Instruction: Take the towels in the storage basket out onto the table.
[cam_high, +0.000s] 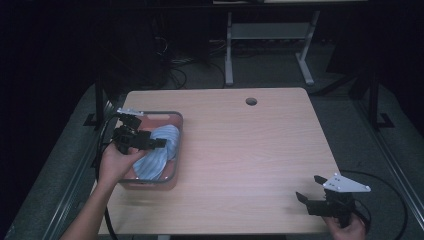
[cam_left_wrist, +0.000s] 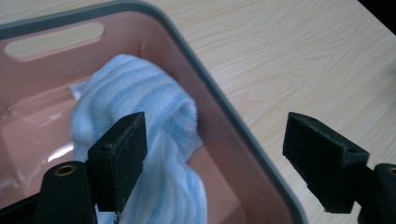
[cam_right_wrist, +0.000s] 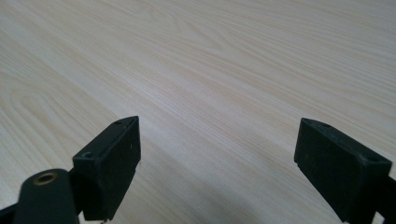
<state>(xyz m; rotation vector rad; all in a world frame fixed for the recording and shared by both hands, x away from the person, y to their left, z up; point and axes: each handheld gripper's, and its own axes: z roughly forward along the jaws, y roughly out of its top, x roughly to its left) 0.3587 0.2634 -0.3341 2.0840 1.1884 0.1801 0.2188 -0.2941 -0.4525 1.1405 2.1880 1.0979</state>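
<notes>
A pink bin with a grey rim (cam_high: 178, 131) (cam_left_wrist: 224, 107) stands at the table's left side. A light blue striped cloth (cam_high: 161, 150) (cam_left_wrist: 135, 98) lies crumpled inside it. My left gripper (cam_high: 150, 142) (cam_left_wrist: 215, 158) hovers over the bin, open, with nothing between its jaws; one jaw is above the cloth, the other above the rim and the table. My right gripper (cam_high: 309, 189) (cam_right_wrist: 217, 168) is open near the table's front right corner, above bare wood (cam_right_wrist: 210, 70).
The light wooden table (cam_high: 250, 150) has a round cable hole (cam_high: 251, 101) at the back. Beyond it stand a white desk frame (cam_high: 229, 50) and cables on a dark floor. Black cables trail from both grippers off the table's sides.
</notes>
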